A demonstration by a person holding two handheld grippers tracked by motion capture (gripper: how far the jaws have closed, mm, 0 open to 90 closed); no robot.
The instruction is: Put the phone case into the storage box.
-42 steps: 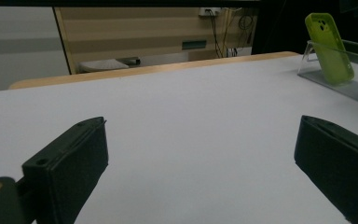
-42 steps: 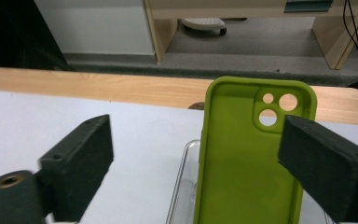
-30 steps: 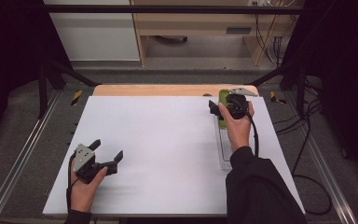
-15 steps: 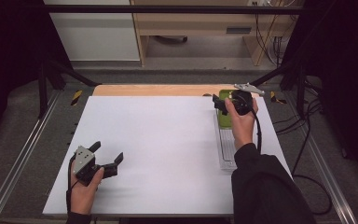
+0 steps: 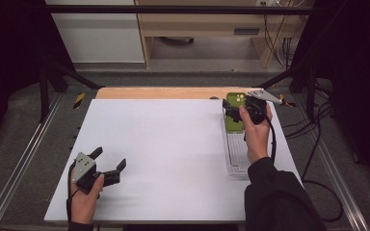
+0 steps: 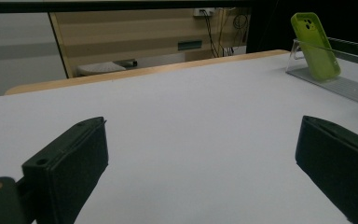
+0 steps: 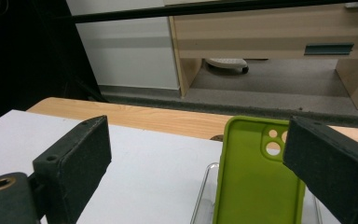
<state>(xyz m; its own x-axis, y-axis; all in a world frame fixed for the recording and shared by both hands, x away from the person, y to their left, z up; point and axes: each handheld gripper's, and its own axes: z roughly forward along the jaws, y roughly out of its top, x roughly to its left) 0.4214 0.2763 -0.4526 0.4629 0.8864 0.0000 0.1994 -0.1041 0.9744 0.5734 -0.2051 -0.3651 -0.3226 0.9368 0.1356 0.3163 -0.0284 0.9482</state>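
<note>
High view: your left gripper rests on the white table near its near left corner, jaws spread wide, nothing between them. The green case leans upright at the far end of the clear tray, which lies along the table's right edge. Your right gripper hangs right at the case; from here you cannot tell whether its fingers touch it.

Left gripper view: your fingers stand wide apart over bare table. The case sits well away, far right of them, tilted back on the tray.

Right gripper view: your fingers are wide. The case stands between them, close against the right finger, which covers part of its camera cutout; well apart from the left one. No grip on it.
</note>
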